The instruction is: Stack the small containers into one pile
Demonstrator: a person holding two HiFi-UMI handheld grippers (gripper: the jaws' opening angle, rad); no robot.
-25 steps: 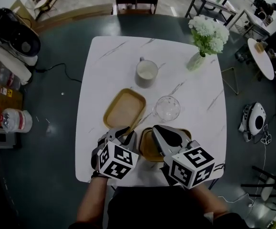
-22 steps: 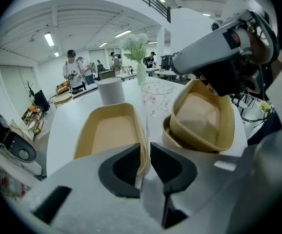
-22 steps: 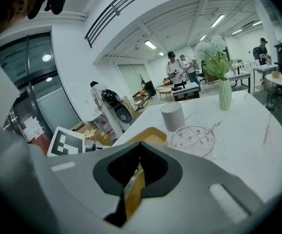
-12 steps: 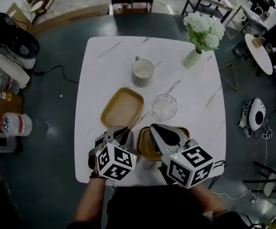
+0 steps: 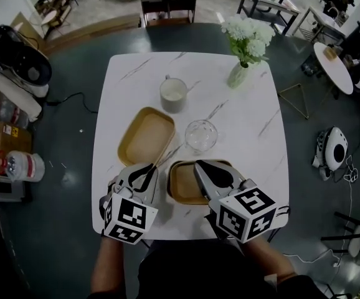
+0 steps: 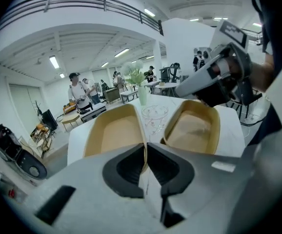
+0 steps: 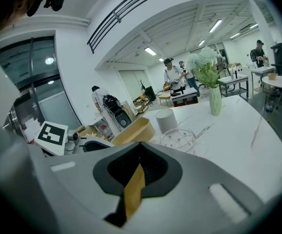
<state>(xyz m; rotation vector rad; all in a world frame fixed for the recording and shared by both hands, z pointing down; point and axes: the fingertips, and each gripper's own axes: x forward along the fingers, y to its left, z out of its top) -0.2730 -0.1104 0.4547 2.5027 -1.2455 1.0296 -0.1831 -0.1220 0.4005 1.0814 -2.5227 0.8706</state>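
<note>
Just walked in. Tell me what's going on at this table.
A person is working with two hand-held grippers at a white table. The left gripper has its jaws closing on the near rim of the left tray, and the right gripper is shut on the rim of the right tray. The two tan trays are side by side, not yet stacked. A glass bowl, a mug and a vase of flowers stand farther back.

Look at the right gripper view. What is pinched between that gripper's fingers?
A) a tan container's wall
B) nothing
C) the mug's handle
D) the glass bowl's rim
A: the right gripper has its fingers closed on the wall of the right tan container; the glass bowl and the mug stand apart from it.
</note>
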